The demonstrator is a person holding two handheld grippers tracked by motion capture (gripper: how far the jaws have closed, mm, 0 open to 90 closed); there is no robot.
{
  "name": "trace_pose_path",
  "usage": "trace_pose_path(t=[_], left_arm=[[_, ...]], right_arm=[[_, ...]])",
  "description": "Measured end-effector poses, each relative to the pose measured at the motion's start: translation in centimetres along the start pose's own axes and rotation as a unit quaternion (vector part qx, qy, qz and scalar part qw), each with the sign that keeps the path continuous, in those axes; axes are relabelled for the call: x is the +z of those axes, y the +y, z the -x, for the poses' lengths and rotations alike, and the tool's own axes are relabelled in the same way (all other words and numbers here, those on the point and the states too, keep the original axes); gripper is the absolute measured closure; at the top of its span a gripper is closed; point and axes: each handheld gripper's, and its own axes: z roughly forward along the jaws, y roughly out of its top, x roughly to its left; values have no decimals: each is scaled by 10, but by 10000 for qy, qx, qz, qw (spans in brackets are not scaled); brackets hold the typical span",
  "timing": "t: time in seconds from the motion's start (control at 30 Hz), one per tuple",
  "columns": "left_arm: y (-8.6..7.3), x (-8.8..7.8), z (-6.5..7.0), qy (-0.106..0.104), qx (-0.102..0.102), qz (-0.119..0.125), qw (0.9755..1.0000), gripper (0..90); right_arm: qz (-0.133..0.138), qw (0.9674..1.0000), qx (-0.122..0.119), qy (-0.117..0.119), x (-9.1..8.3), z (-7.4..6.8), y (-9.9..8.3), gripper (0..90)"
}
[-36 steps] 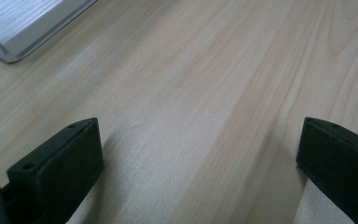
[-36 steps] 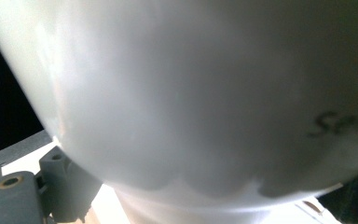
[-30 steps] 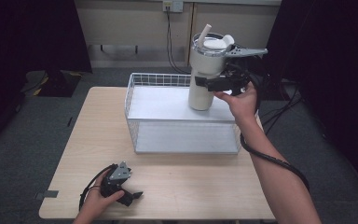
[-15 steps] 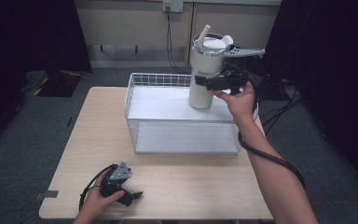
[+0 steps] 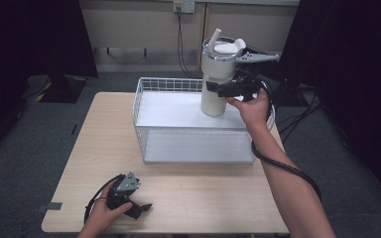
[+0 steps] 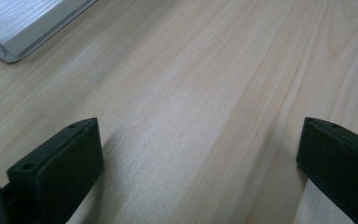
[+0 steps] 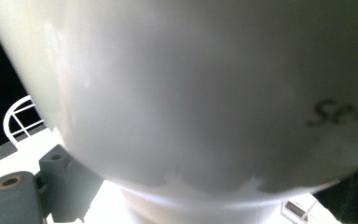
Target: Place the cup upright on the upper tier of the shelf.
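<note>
Surroundings: a white wire basket point(image 5: 198, 124) is seen on the far half of the light wooden surface point(image 5: 193, 193), with a pale flat liner as its floor; dark curtains, a grey carpet and a wall socket with hanging cables are seen behind.
Tumbler: a tall white tumbler point(image 5: 218, 79) with a clear lid and a straw is held upright over the far right part of the basket; whether its base touches the liner cannot be told.
Right gripper: the right gripper point(image 5: 230, 90) is clamped on the tumbler's side from the right, its fingers closed around the body; in the right gripper view the tumbler point(image 7: 205, 88) is pressed up close, with one finger point(image 7: 63, 186) seen at the lower left.
Left gripper: the left gripper point(image 5: 141, 208) is rested near the front left edge of the surface, well apart from the basket; its fingers point(image 6: 60, 163) are spread wide with bare wood between them.
Hidden or unclear: dark lettering on the tumbler is cut off at the edge and cannot be read; the basket corner point(image 6: 23, 28) is only partly caught in the left gripper view; the tumbler's handle side is masked by the hand point(image 5: 253, 106).
</note>
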Motion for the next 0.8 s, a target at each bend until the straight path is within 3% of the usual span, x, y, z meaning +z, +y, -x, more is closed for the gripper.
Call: trace_pose_path(t=[0.33, 0.53, 0.8], left_arm=[[0, 0, 0, 1, 5, -2, 10000, 0], [0, 0, 0, 1, 4, -2, 10000, 0], [0, 0, 0, 1, 5, -2, 10000, 0]], right_arm=[[137, 9997, -210, -9, -3, -3, -7, 87], [172, 9997, -184, -38, -3, -5, -10, 85], [-129, 9994, -273, -160, -8, -7, -20, 99]])
